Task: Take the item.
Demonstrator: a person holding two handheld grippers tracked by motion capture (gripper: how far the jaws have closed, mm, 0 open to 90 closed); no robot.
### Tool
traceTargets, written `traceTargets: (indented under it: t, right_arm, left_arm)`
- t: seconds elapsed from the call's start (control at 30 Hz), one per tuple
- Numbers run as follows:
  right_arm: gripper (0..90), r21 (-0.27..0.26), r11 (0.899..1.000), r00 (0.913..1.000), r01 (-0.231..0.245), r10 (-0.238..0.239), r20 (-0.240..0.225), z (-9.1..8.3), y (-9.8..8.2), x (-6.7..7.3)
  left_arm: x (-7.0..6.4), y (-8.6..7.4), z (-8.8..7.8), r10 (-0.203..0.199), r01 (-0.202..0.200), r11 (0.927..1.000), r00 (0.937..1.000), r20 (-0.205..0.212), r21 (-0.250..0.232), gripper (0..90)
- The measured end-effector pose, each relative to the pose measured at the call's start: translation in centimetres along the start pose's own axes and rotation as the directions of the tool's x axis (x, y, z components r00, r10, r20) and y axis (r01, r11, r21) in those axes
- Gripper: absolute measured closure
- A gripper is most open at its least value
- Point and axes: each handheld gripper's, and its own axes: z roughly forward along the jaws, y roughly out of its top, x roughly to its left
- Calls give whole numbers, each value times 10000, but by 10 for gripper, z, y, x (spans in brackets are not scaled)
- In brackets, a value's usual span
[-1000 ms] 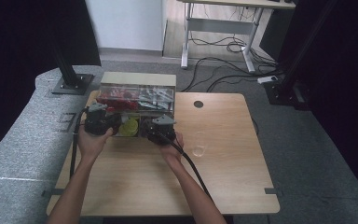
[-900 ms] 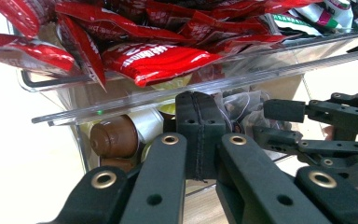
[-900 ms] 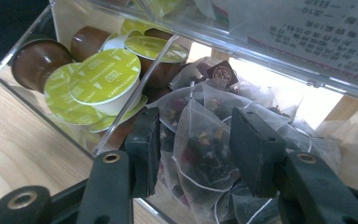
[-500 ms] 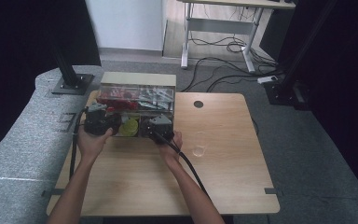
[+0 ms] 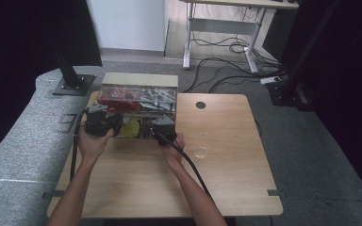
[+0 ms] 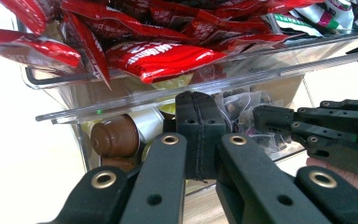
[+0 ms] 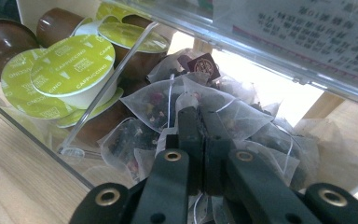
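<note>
- Sitting at the back left of the table (image 5: 226, 160), a clear organizer (image 5: 139, 101) holds red packets (image 6: 163, 58) in its upper tier, with capsules (image 7: 70, 70) and tea bags (image 7: 168, 100) in the lower drawer.
- Left gripper (image 5: 101, 121) is held just at the organizer's front left; in the left gripper view its jaws are pressed together with nothing between them, their tips at the clear drawer front, before a brown capsule (image 6: 114, 135).
- Right gripper (image 5: 162, 128) is at the organizer's front, right of the yellow-green capsule lids; its cable (image 5: 193, 167) trails back along the forearm.
- Right gripper view: the jaws are closed, tips among the mesh tea bags; whether a bag is pinched between them I cannot tell.
- Green "cappuccino" lids lie left of a clear divider (image 7: 107, 88), tea bags right of it.
- Both hands hold the grippers close to the organizer, near each other.
</note>
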Motion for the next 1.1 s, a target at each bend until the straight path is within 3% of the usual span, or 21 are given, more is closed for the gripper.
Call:
traceTargets:
  t: [0.37, 0.7, 1.1]
  right_arm:
    - [888, -165, 9995, 9992, -269, 265, -290, -10, 0, -5]
    - [889, -693, 9955, 9970, -638, 605, -485, -34, 0, -17]
    - [889, -970, 9903, 9916, -992, 902, -929, -55, -1, -25]
  left_arm:
    - [0, -1, 0, -20, 20, 10000, 10000, 2, -37, 900]
    - [0, -1, 0, -27, 27, 10000, 10000, -49, -22, 900]
    - [0, -1, 0, -24, 24, 10000, 10000, -60, -18, 900]
